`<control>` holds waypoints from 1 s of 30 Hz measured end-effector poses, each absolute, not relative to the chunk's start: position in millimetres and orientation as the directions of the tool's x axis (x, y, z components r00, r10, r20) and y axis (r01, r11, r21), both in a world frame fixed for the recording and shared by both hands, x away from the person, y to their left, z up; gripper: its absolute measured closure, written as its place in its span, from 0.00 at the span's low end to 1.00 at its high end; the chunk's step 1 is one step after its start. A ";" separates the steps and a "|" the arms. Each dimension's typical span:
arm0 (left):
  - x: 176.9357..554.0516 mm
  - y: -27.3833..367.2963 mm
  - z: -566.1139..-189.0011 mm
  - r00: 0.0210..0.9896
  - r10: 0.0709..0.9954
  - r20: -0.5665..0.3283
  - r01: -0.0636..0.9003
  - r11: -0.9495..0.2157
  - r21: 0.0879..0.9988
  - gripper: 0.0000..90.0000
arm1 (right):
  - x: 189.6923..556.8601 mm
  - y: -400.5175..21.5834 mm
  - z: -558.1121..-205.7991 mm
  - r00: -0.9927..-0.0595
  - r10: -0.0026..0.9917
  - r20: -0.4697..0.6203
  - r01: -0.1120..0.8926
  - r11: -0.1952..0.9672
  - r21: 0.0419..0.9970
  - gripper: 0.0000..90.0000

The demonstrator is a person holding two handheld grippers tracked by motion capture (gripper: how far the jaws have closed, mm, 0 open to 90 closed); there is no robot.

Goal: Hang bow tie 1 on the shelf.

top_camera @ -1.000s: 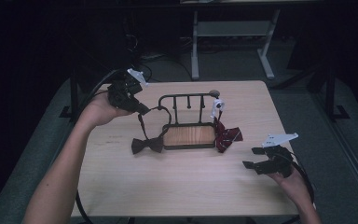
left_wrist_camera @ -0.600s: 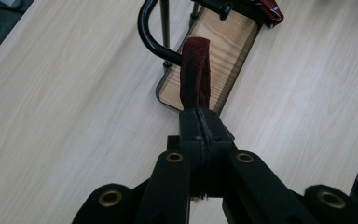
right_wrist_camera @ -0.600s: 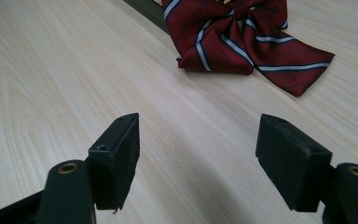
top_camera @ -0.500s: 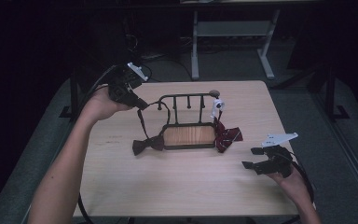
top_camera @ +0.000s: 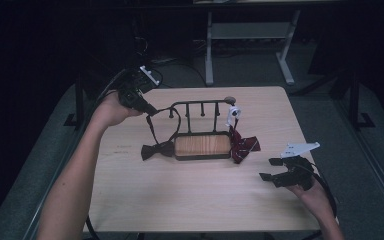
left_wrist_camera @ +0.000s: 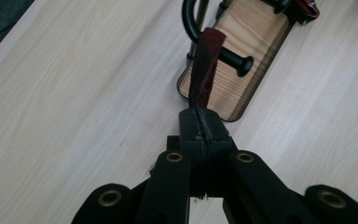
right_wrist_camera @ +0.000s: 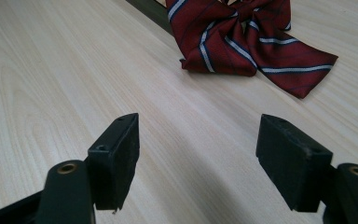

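At table's left: your left gripper (top_camera: 149, 108), jaws clamped flat on the dark strap (left_wrist_camera: 206, 60) of a bow tie.
Strap: a thin fabric band, limp; it runs from your jaws over the end peg (left_wrist_camera: 235, 60) of the rack, then down toward the bow.
Dark bow tie (top_camera: 157, 149): lies on the tabletop (top_camera: 180, 195), just beside the left end of the rack's wooden base (top_camera: 202, 145).
Handling, judged: light, soft, no stiffness; it will sag and swing, and may snag on a peg. Hold the strap near its loop, not the bow.
Rack (top_camera: 200, 104): black metal rail with pegs, upright, mid-table.
Striped red bow tie (right_wrist_camera: 242, 39): at the rack's right end, partly on the table.
Right gripper (top_camera: 274, 170): your jaws stand wide apart, nothing between them, low over bare wood, near the striped tie.
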State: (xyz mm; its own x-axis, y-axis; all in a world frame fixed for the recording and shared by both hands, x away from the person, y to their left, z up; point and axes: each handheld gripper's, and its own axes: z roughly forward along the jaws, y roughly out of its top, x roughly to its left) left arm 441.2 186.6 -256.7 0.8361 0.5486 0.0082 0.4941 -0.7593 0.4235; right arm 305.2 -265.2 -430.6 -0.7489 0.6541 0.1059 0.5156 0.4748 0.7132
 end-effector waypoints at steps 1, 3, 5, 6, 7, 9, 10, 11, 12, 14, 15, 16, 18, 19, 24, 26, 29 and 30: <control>441.7 186.6 -257.5 0.834 0.552 0.006 0.499 -0.758 0.421 0.99 | 305.1 -265.3 -430.5 -0.748 0.655 0.107 0.517 0.474 0.713 0.33; 443.2 186.7 -259.3 0.836 0.548 0.015 0.496 -0.768 0.405 0.99 | 305.1 -265.3 -430.5 -0.748 0.656 0.107 0.517 0.473 0.714 0.33; 444.6 186.6 -261.5 0.835 0.551 0.015 0.501 -0.769 0.397 0.99 | 304.9 -265.3 -430.5 -0.747 0.655 0.108 0.517 0.472 0.714 0.33; 444.8 186.5 -262.5 0.832 0.555 0.014 0.504 -0.766 0.398 0.98 | 304.7 -265.3 -430.3 -0.747 0.656 0.107 0.517 0.473 0.714 0.33; 445.2 186.5 -263.3 0.832 0.554 0.013 0.504 -0.767 0.398 0.98 | 304.4 -265.3 -430.0 -0.748 0.655 0.107 0.516 0.472 0.715 0.33; 444.8 186.4 -264.9 0.832 0.555 0.013 0.505 -0.767 0.395 0.98 | 304.7 -265.2 -429.8 -0.751 0.652 0.101 0.508 0.473 0.719 0.33; 444.6 186.5 -265.4 0.832 0.555 0.013 0.506 -0.767 0.394 0.98 | 304.2 -264.9 -429.7 -0.750 0.654 0.101 0.509 0.473 0.719 0.33; 444.4 186.8 -265.7 0.832 0.554 0.016 0.505 -0.769 0.392 0.97 | 303.8 -264.7 -429.7 -0.750 0.653 0.103 0.510 0.473 0.719 0.33; 444.3 187.2 -266.1 0.830 0.557 0.016 0.507 -0.767 0.393 0.96 | 303.7 -264.4 -429.6 -0.750 0.654 0.103 0.511 0.473 0.718 0.33; 444.2 188.7 -266.6 0.827 0.563 0.014 0.513 -0.763 0.393 0.94 | 303.8 -264.6 -429.4 -0.749 0.654 0.104 0.512 0.471 0.718 0.33; 444.0 189.1 -267.2 0.825 0.565 0.015 0.514 -0.762 0.393 0.92 | 303.9 -264.9 -429.5 -0.751 0.652 0.101 0.507 0.473 0.721 0.33; 443.8 189.5 -267.9 0.824 0.566 0.017 0.517 -0.765 0.385 0.92 | 303.8 -265.0 -429.3 -0.751 0.653 0.100 0.507 0.473 0.721 0.33; 443.0 190.1 -269.0 0.823 0.568 0.024 0.520 -0.768 0.374 0.90 | 303.8 -265.3 -429.6 -0.750 0.654 0.103 0.511 0.472 0.719 0.33; 442.6 190.7 -269.1 0.822 0.569 0.025 0.521 -0.769 0.371 0.88 | 304.1 -265.3 -429.9 -0.749 0.654 0.105 0.513 0.472 0.717 0.33; 436.8 194.8 -268.2 0.824 0.566 0.029 0.513 -0.767 0.386 0.85 | 303.8 -265.5 -429.8 -0.748 0.655 0.104 0.514 0.473 0.715 0.33; 434.0 196.6 -270.1 0.821 0.571 0.028 0.517 -0.762 0.389 0.85 | 303.5 -265.8 -429.6 -0.743 0.661 0.108 0.523 0.471 0.711 0.33; 430.0 199.9 -272.4 0.822 0.569 0.028 0.515 -0.763 0.390 0.85 | 304.2 -267.3 -429.7 -0.741 0.662 0.109 0.522 0.468 0.713 0.32; 428.7 201.1 -273.1 0.823 0.567 0.027 0.514 -0.765 0.387 0.85 | 304.1 -267.5 -429.4 -0.740 0.664 0.109 0.524 0.467 0.712 0.32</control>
State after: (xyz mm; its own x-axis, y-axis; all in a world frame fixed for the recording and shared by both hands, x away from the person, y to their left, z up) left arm 428.7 201.1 -273.1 0.8233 0.5669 0.0272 0.5142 -0.7654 0.3870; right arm 304.1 -267.5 -429.4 -0.7399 0.6638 0.1089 0.5241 0.4675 0.7119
